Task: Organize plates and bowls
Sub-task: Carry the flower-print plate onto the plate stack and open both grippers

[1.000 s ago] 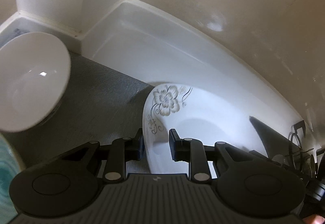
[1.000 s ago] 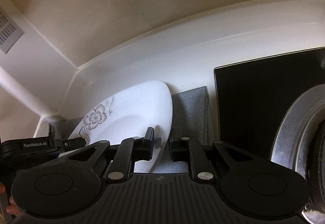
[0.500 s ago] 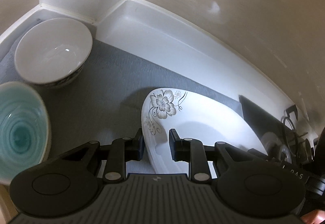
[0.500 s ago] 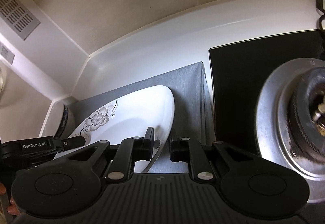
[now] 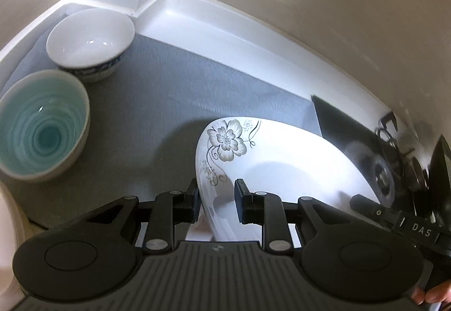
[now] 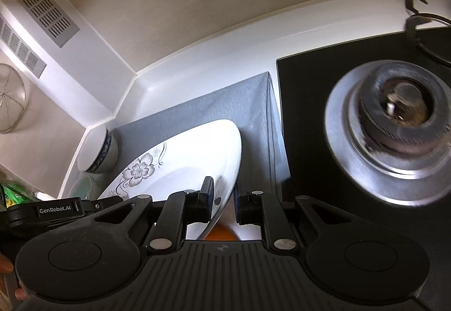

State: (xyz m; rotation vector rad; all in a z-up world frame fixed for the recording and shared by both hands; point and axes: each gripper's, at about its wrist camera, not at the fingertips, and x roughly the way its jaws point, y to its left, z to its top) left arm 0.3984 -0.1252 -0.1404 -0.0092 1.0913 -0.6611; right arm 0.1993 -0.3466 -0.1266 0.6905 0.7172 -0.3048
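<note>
The floral plate (image 5: 282, 158) is clamped at opposite rims by the left gripper (image 5: 215, 199) and right gripper (image 6: 222, 198), above the grey mat (image 5: 174, 91). A teal bowl (image 5: 42, 125) and white bowl (image 5: 90, 40) are seen nearby.

Left tool (image 5: 215, 202) clamps floral plate (image 5: 282, 158) rim above grey mat (image 5: 169, 102); two bowls (image 5: 90, 40) left.

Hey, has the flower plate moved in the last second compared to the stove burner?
Yes. In the right wrist view the flower plate has drawn back from the wall and now sits left of the burner, carried by both grippers.
</note>
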